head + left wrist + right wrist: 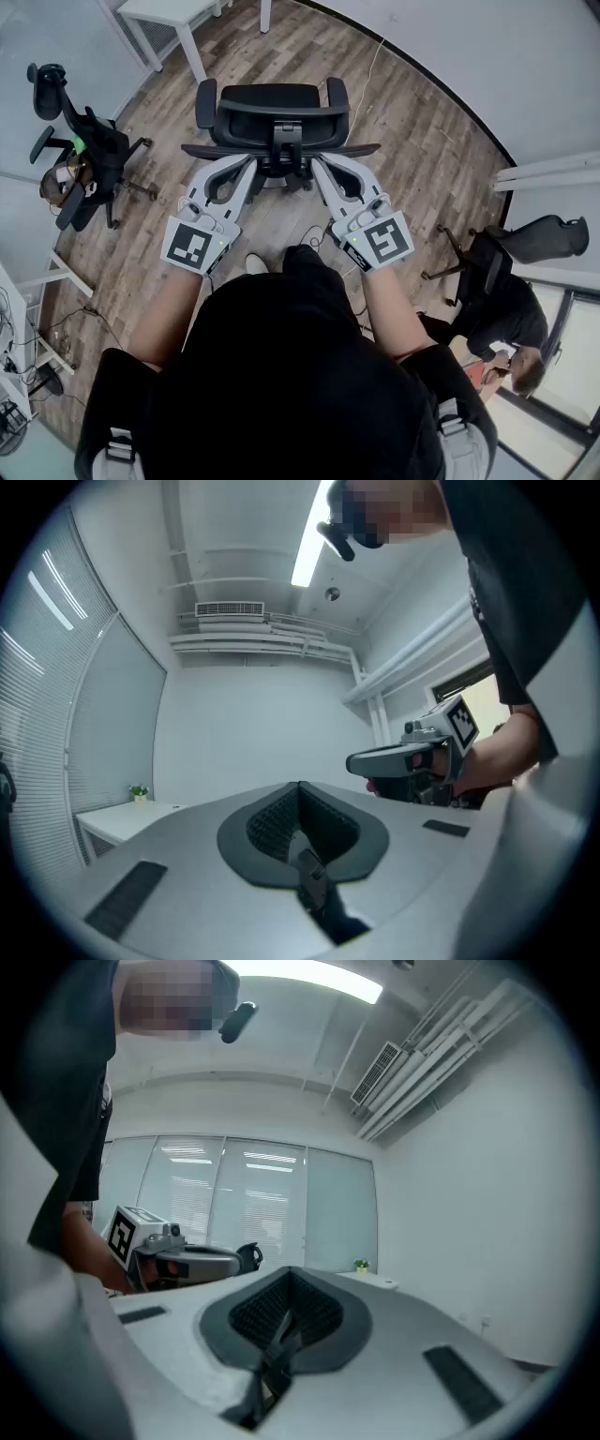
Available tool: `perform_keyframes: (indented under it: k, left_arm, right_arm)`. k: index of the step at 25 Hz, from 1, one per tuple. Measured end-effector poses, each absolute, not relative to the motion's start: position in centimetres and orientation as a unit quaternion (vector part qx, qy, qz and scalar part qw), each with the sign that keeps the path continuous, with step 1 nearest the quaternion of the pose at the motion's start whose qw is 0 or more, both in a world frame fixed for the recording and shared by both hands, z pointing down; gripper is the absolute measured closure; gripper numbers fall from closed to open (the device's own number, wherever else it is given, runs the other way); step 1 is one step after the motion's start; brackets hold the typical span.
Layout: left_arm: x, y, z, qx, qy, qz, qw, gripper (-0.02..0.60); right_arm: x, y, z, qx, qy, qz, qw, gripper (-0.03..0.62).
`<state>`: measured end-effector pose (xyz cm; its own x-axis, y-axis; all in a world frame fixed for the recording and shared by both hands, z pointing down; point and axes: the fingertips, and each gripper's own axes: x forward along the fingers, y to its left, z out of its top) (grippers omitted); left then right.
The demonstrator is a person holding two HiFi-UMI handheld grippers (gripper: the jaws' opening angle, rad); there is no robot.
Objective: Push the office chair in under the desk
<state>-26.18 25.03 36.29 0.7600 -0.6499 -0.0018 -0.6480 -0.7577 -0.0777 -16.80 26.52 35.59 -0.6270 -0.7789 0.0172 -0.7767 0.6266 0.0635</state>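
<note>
Left tool (246,165), right tool (318,167) by chair (272,101)

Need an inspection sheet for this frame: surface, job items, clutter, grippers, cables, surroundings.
Surface: wood-plank floor.
Job's things: black office chair stands out on the floor, short of the white desk, not yet under it.
Clutter: second chair at left with small items on it; third chair at right.
Grippers: left gripper and right gripper both shut, nothing between the jaws; tips at the chair's back, contact cannot be told.
Cables: white cable on the floor beyond the chair; cable tangle at the left edge.
Surroundings: seated person lower right; window blinds.
</note>
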Motion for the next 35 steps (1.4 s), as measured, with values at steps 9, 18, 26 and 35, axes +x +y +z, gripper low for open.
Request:
perform_keyframes:
  k: [9,18,26,35]
  left_arm:
    - [-26.9,25.3,36.2,-0.934,0.352,0.003,0.059,0.589]
    - [-26.9,23.1,36.5,-0.925,0.377,-0.007,0.056,0.589]
    - [-26.5,20.8,39.8,-0.928,0.363,-0.066,0.039,0.575]
    - [-25.5,19.8,44.4,-0.935,0.314,-0.163,0.03,0.489]
  right_arm:
    - [-16.7,26.8,35.8,0.435,-0.9,-0.016,0.025,0.592]
    - [-14.4,24.7,37.9,0.419,-0.906,0.02,0.05,0.591]
    - [-12.4,22.0,41.9,0.383,-0.915,0.065,0.111,0.582]
    - [-11.3,20.6,45.8,0.335,-0.92,0.098,0.179,0.545]
